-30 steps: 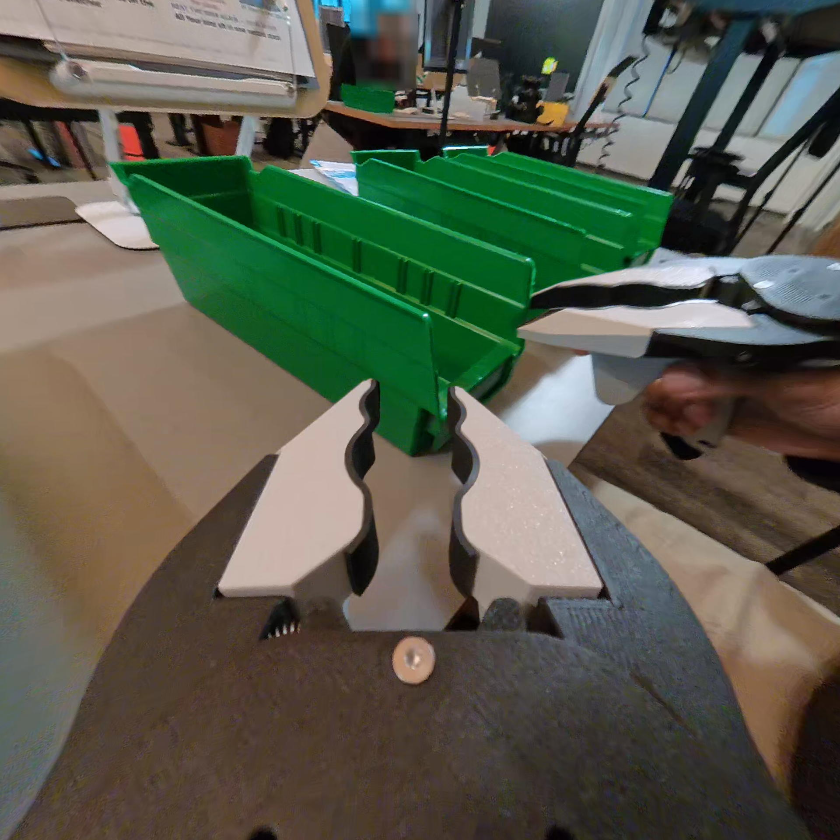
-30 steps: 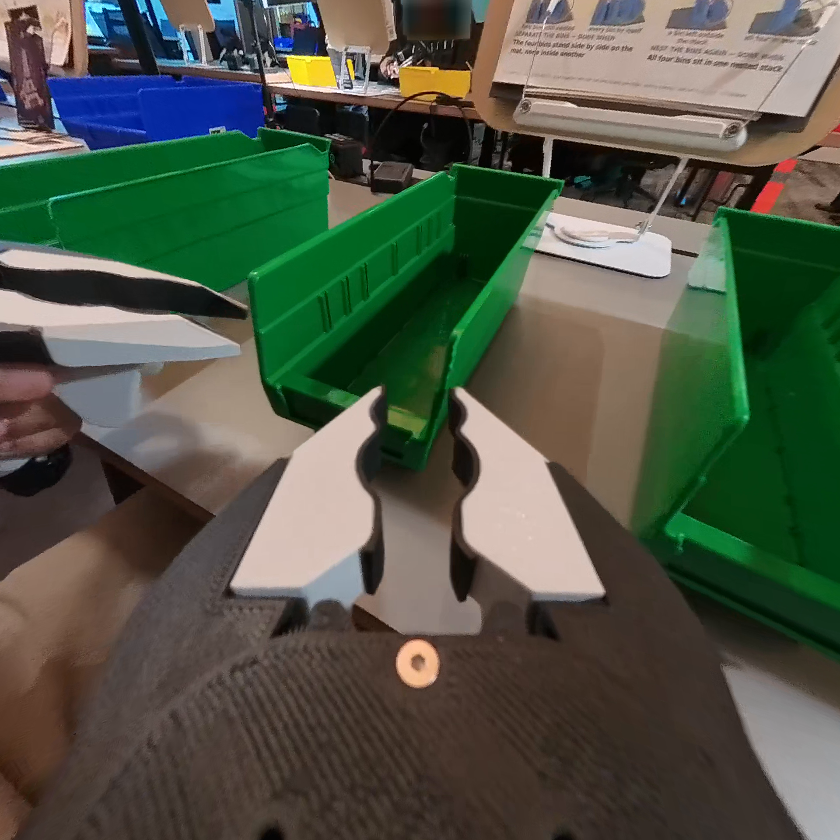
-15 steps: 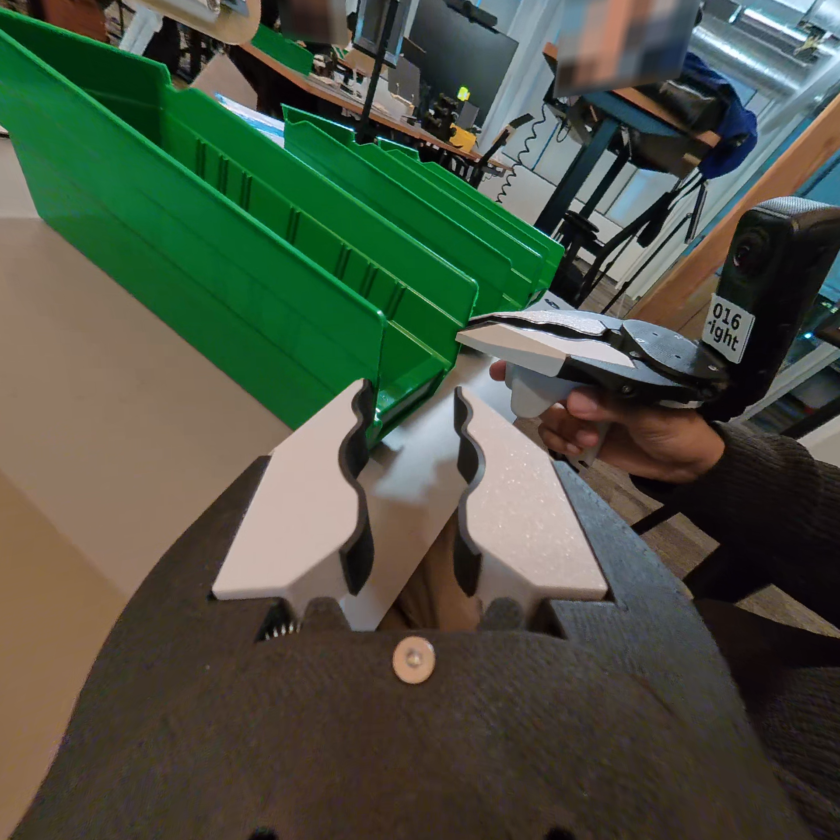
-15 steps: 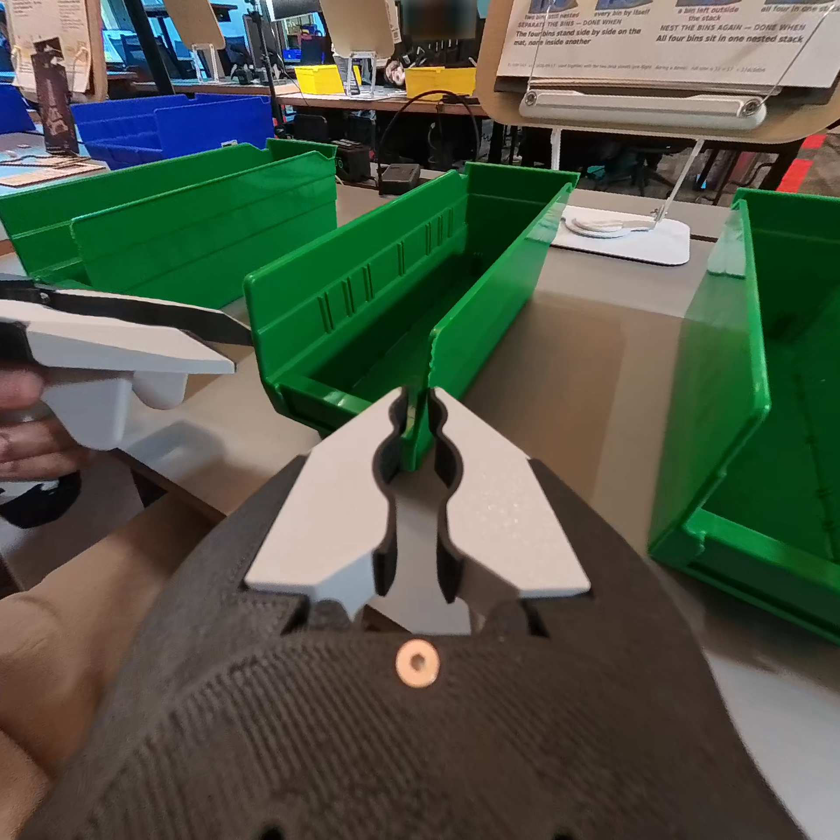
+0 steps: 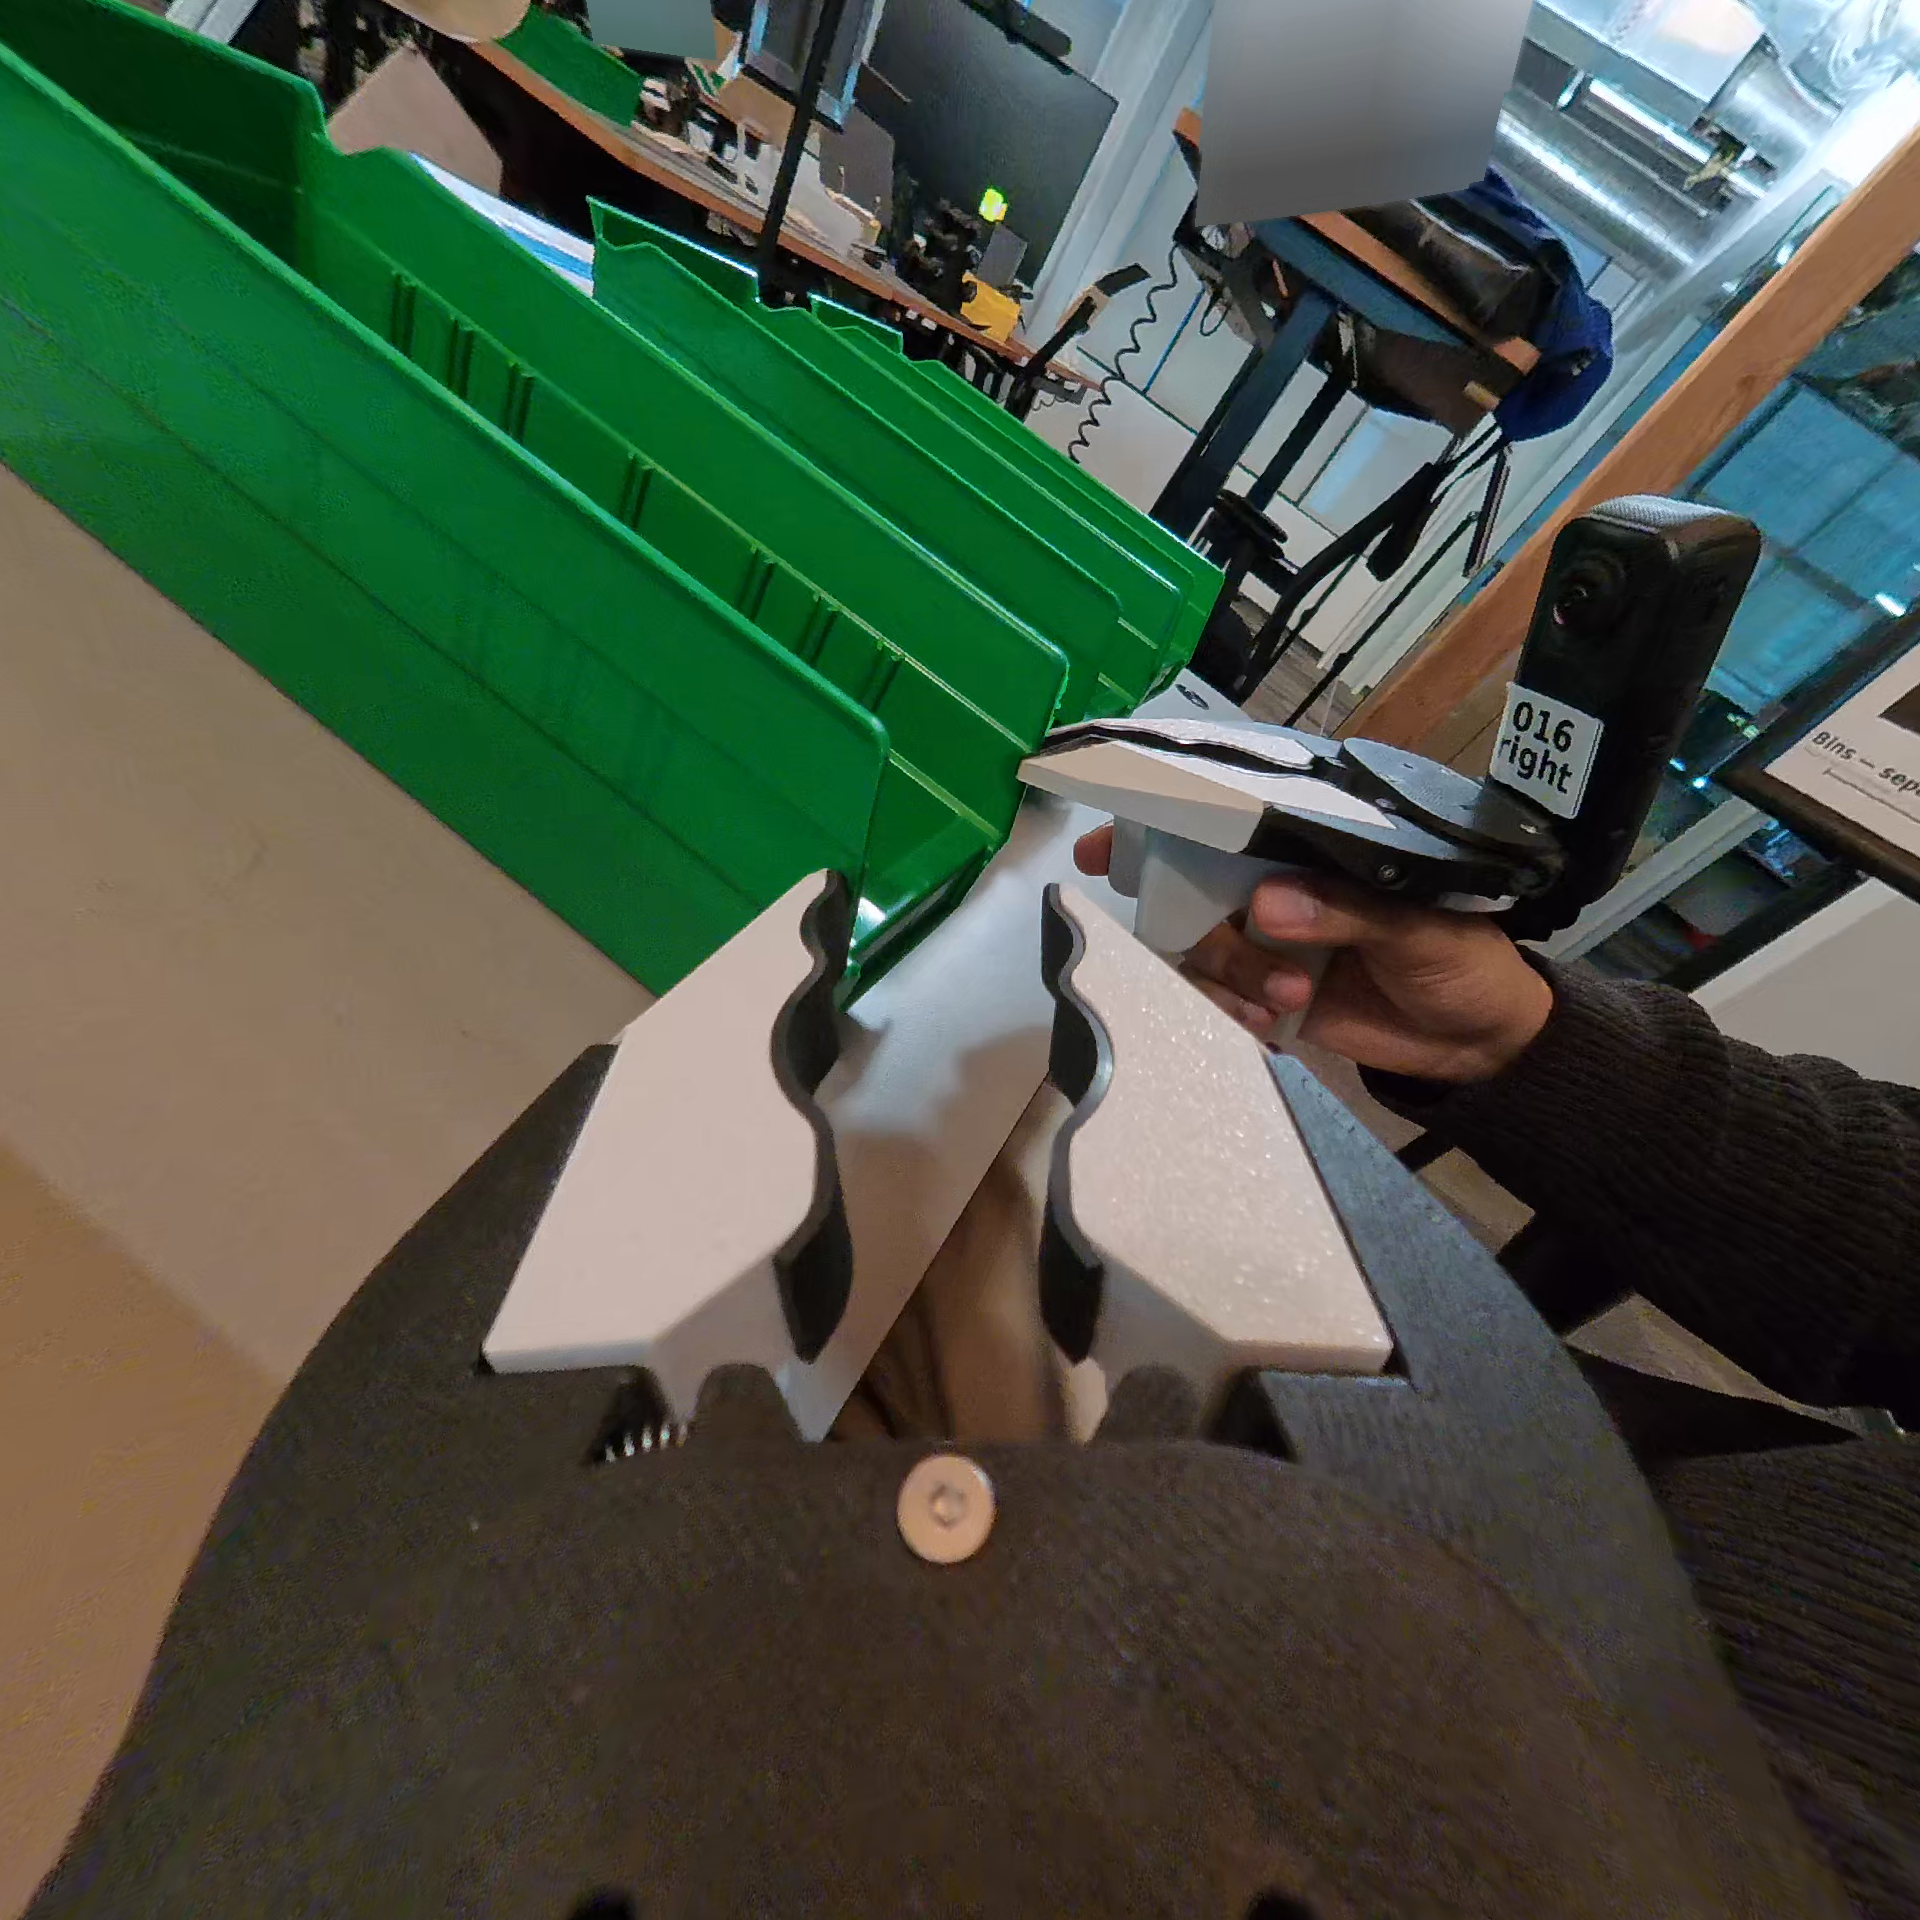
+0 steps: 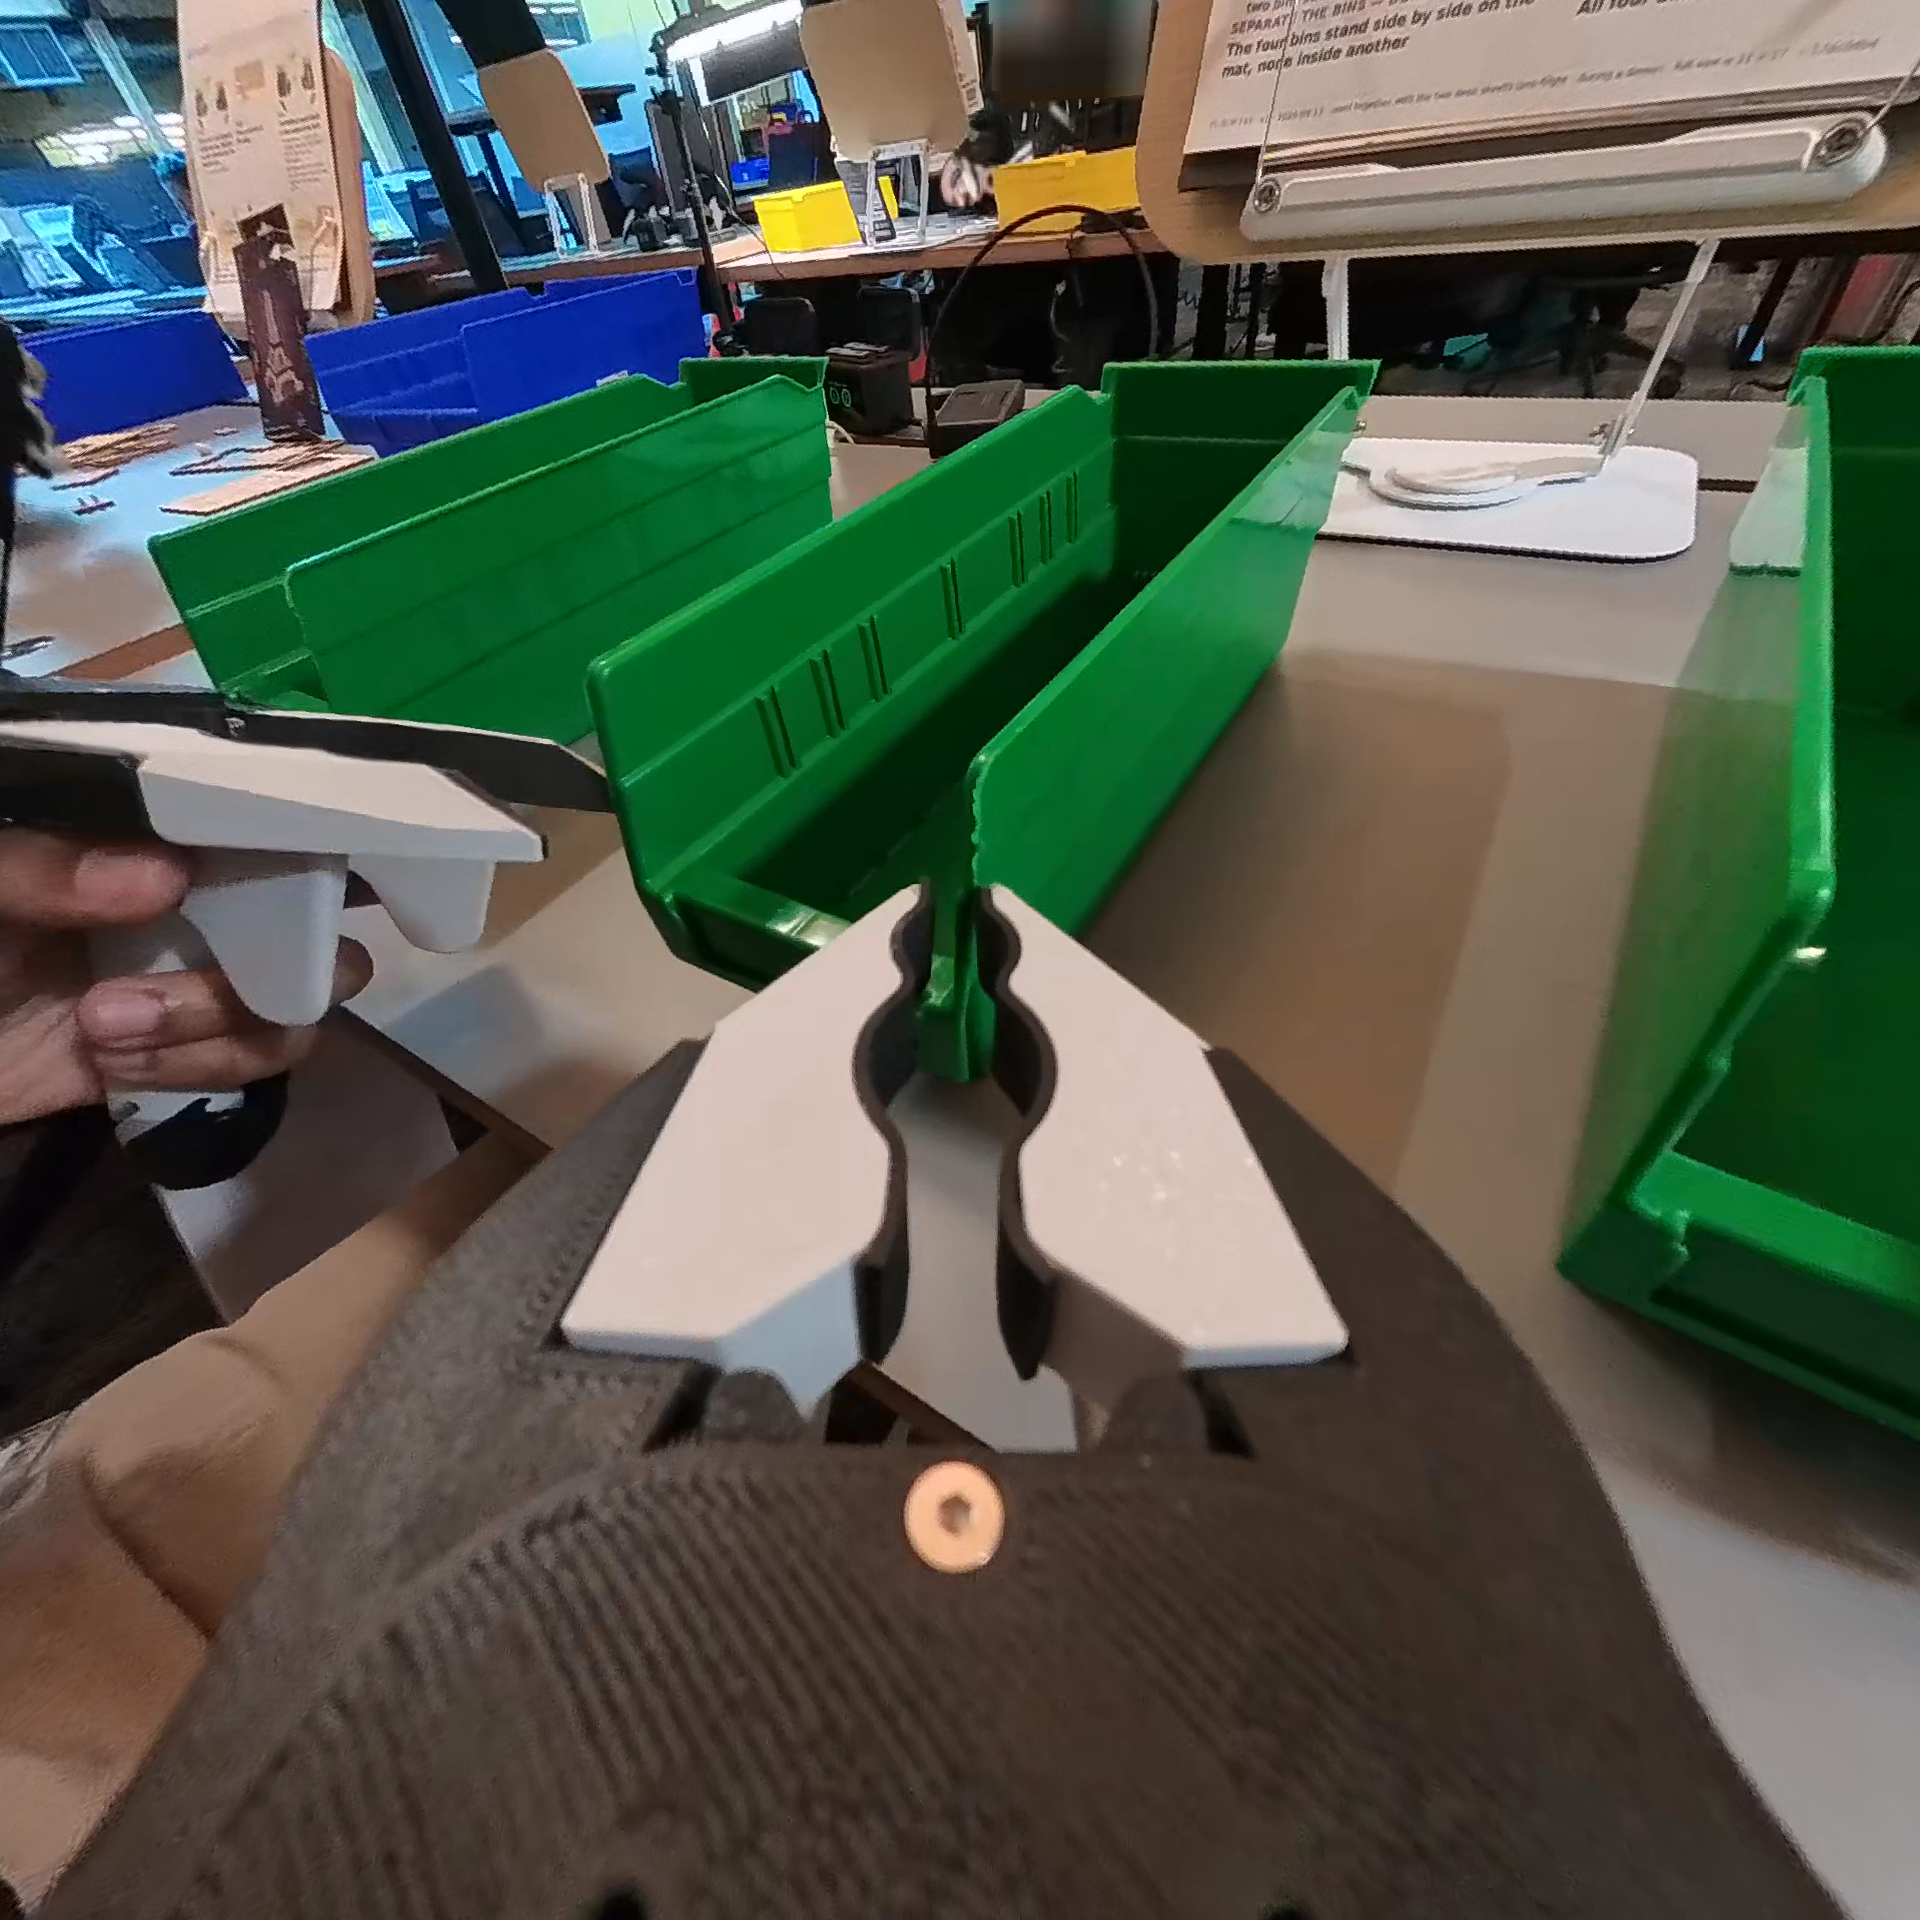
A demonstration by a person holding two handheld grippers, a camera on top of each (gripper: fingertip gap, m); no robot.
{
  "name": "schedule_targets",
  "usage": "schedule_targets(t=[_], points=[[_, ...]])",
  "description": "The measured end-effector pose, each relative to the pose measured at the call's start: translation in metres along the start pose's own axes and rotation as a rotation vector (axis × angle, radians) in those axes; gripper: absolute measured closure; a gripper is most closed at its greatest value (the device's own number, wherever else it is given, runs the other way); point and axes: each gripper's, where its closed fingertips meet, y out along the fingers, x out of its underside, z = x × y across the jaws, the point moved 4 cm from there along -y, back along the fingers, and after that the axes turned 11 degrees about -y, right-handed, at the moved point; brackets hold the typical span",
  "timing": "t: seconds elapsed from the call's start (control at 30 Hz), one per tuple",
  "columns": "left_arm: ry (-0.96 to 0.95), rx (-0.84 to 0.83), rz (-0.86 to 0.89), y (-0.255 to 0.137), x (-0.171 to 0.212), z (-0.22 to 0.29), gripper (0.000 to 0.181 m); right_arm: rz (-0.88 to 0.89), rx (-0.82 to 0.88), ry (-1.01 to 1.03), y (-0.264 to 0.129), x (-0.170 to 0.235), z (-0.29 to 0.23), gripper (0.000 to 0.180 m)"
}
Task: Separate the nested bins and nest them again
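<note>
Your right claw [image 6: 948, 971] pinches the near corner of the long green plastic bin [image 6: 935, 665] on the grey counter [image 6: 1351, 831]. Your left claw [image 5: 940, 935] is spread, empty, just beside it.

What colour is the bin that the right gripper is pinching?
Green, seen best in the right wrist view: bin, right gripper.

Long green bins [image 6: 1039, 665] upright on the table, side by side, one corner gripped
</note>
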Motion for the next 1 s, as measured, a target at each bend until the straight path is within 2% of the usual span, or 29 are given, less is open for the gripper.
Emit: schedule_targets(t=[0.53, 1.0], points=[[0.025, 0.001, -0.011, 0.0010, 0.0017, 0.0022, 0.145, -0.009, 0.036, -0.047, 0.0033, 0.0005, 0.0031, 0.178], [0.000, -0.004, 0.024, -0.0015, -0.0032, -0.0009, 0.152, -0.007, 0.021, -0.052, 0.0042, 0.0002, 0.0002, 0.177]])
